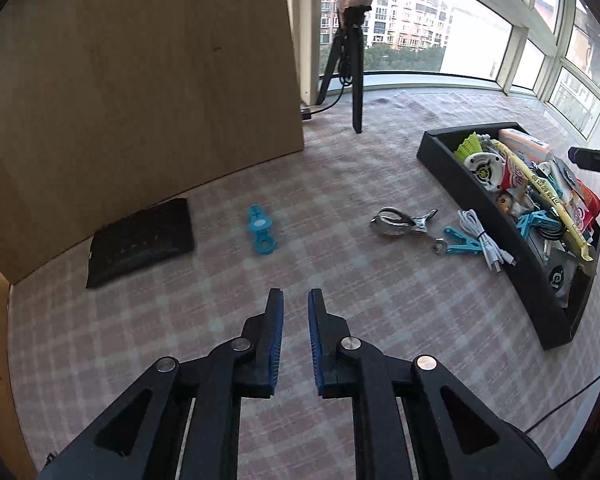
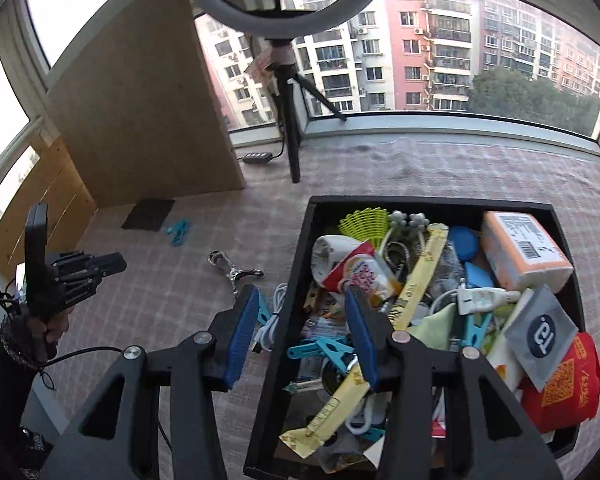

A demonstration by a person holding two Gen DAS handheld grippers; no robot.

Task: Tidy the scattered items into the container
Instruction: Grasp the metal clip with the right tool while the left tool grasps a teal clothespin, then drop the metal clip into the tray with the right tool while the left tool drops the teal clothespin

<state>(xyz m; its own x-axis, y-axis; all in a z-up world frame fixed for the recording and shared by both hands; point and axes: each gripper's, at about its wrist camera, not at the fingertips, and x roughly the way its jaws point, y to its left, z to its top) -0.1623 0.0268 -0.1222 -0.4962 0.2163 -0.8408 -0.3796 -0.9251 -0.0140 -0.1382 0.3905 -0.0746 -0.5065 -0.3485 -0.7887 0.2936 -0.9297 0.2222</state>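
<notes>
A black container [image 1: 472, 196] full of small items sits on the checked cloth at the right; in the right wrist view its left wall [image 2: 284, 320] runs between my fingers. On the cloth lie a blue plastic tool [image 1: 260, 229], a metal eyelash curler [image 1: 400, 222], a blue clothes peg [image 1: 462, 243] and a white cable [image 1: 484, 242]. My left gripper [image 1: 296, 300] is open and empty, above the cloth short of these items. My right gripper [image 2: 302, 300] is open and empty, over the container's left edge, with the peg [image 2: 263, 310] and cable [image 2: 274, 320] below it.
A black wallet-like pad [image 1: 140, 242] lies by a wooden board [image 1: 140, 100] at the left. A ring-light tripod [image 1: 354, 72] stands at the back near the window. The left gripper and hand show in the right wrist view [image 2: 60, 276].
</notes>
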